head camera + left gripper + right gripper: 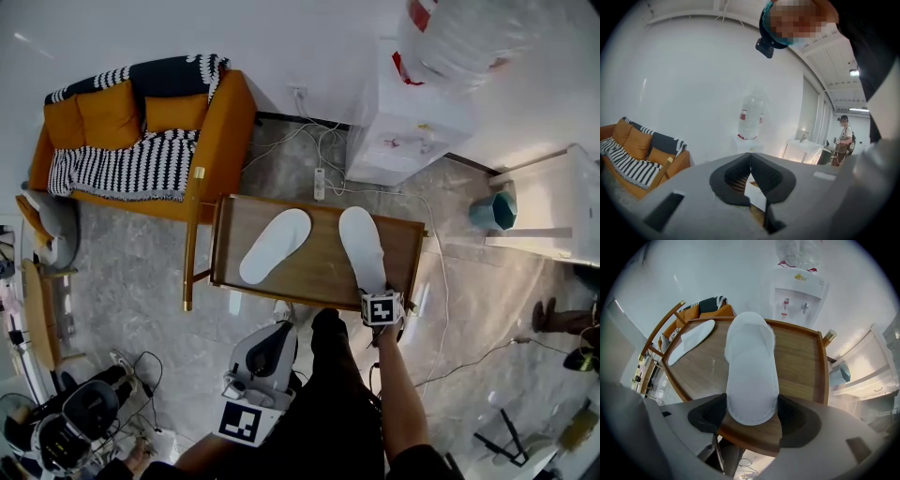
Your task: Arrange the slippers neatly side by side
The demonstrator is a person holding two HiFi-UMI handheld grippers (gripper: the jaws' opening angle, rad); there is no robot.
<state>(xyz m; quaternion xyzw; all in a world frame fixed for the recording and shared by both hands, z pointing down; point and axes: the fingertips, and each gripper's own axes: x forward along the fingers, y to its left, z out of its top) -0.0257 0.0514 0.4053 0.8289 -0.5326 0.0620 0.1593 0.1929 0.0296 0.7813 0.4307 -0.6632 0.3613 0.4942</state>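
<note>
- Right gripper (382, 308) is clamped across the heel of the white closed-toe fabric slipper (362, 246), a pad on each side, pointing steeply down.
- That slipper lies straight, toe away from the person, on the right half of the brown wooden tray-top table (314, 202).
- Left gripper (750, 161): jaws pressed together, nothing in them, hanging near the person's body, off the table.
- Second white flat slipper (275, 246) sits on the left half, slanted, its far end leaning toward the held one, with a gap between them.
- Step in hand, as I read it: squaring up the held slipper.
  - Drag it by the heel, low and flat on the wood. Don't lift; the soft heel will likely fold.
  - Keep it parallel to the table's side rim.
  - Then bring the slanted one square beside it, heels level.
- Slippers: thin matte cloth, rounded ends, stitched seam round the edge. They look limp.
- Table: smooth grained wood with a raised lip. Cloth should slide easily on it, and the lip should stop any overshoot.
</note>
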